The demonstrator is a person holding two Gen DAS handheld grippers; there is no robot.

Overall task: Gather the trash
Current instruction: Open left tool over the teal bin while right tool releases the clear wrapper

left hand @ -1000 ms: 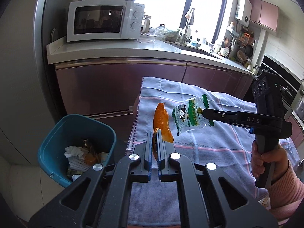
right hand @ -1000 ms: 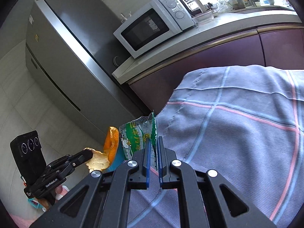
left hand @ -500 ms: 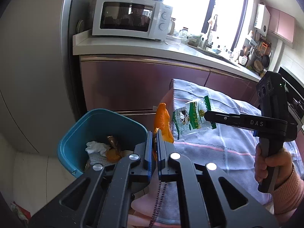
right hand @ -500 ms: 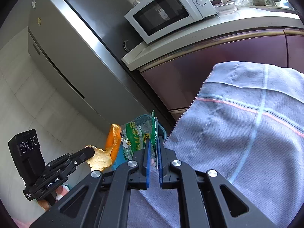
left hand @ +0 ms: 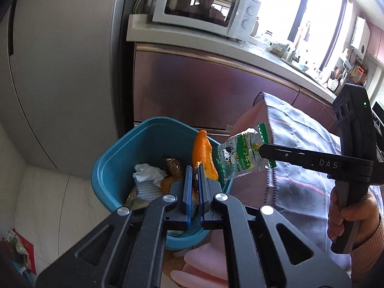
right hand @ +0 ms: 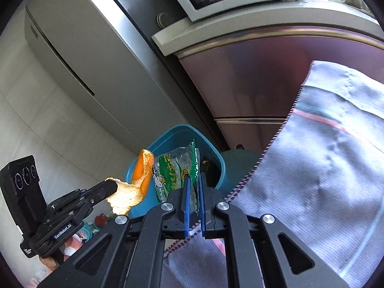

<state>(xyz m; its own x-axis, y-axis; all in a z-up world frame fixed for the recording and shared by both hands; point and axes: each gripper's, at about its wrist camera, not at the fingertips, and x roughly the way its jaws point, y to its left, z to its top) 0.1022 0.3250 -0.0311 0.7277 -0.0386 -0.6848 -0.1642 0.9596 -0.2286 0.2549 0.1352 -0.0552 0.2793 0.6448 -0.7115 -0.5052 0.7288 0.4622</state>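
Both grippers hang in the gap between the cloth-covered table and the fridge, right over the teal bin (left hand: 112,168). The left gripper (left hand: 194,175) has its jaws pinched tight on a strip of orange peel (left hand: 202,154), which stands up from the pads above the bin's near rim. The right gripper (right hand: 193,184) is clamped just as narrowly on a clear snack wrapper with green print (right hand: 172,170); seen from the left wrist view, the wrapper (left hand: 240,158) dangles off the tip of that gripper just beside the peel, over the bin's table-side edge.

The bin's mouth is open and wide. Inside it lie a crumpled white tissue (left hand: 147,174), something brown and more orange scraps. Its rim sits close against the hanging edge of the grey checked tablecloth (right hand: 336,156), whose stitched hem drops down just right of the bin. On the far side of the bin stands the tall steel fridge (right hand: 79,55), with pale floor tiles (left hand: 48,204) showing clear room to its left.

Behind the bin runs a row of maroon cabinet fronts (left hand: 204,88) under a pale counter (right hand: 240,21), and a white microwave (left hand: 204,9) sits at the counter's end next to the fridge. Bright windows light the far counter. A hand (left hand: 350,213) in a pink sleeve grips the right tool's handle.
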